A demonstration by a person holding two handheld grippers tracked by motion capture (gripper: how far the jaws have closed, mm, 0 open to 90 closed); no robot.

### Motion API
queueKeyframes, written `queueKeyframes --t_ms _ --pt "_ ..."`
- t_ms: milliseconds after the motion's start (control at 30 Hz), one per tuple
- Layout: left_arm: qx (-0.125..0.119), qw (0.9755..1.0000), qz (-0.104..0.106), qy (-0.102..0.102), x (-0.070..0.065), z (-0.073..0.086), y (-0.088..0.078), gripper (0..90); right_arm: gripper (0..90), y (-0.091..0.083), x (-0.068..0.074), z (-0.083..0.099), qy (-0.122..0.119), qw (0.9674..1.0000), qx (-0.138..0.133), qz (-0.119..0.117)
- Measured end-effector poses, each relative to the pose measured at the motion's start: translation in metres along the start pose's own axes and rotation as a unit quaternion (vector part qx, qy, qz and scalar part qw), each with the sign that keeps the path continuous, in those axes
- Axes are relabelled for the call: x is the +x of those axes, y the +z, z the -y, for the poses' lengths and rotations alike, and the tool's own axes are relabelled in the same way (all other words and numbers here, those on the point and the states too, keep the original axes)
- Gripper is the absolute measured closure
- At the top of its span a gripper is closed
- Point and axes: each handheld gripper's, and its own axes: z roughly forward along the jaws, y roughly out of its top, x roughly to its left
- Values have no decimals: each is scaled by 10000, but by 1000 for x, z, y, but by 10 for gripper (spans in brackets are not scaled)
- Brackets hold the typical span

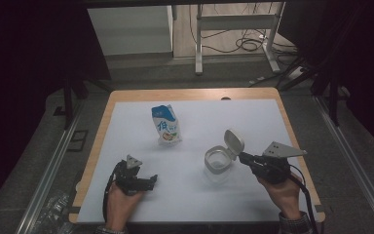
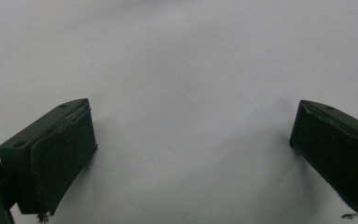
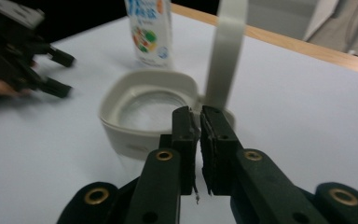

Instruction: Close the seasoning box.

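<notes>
A blue and white milk carton stands upright at the middle of the white mat. To its right sits a clear tub with a pale rim, its flip lid standing upright. My right gripper lies level with its tips at the lid's hinge. Its jaws are a narrow slit apart, and I see nothing pinched between them. My left gripper rests low at the mat's front left, jaws wide open over bare mat.
The white mat covers a wooden table whose edge shows at the back and sides. Beyond it are a desk frame and floor cables. Crumpled plastic lies on the floor at front left.
</notes>
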Motion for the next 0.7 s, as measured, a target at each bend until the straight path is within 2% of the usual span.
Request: queueKeyframes --t_ms 67,133,167,233,300,367,433,533,567,633,700 --pt "5 10000 -8 7 0 0 0 4 821 -1 -2 2 -67 9998 80 169" --pt "6 10000 -5 2 0 0 0 4 801 0 -5 4 -40 9997 139 206" --pt "5 10000 -3 -3 0 0 0 3 787 3 -7 5 -59 9991 235 340" --pt "8 10000 -3 -2 0 0 0 2 780 4 -8 6 -67 9989 256 378" --pt "5 10000 0 -3 0 0 0 1 743 8 -12 10 -72 9979 326 549" --pt "0 10000 7 -9 0 0 0 1 729 9 -14 11 -78 9975 347 605" --pt "-2 10000 8 -11 0 0 0 2 690 12 -19 15 -3 9966 407 716" --pt "-5 10000 14 -25 0 0 0 3 657 15 -24 19 58 9958 467 782" --pt "-2 10000 13 -25 0 0 0 3 609 18 -30 22 109 9950 542 831" --pt "2 10000 14 -23 0 0 0 3 575 21 -35 26 183 9944 615 837" --pt "3 10000 16 -23 0 0 0 3 562 22 -36 28 201 9942 630 846"
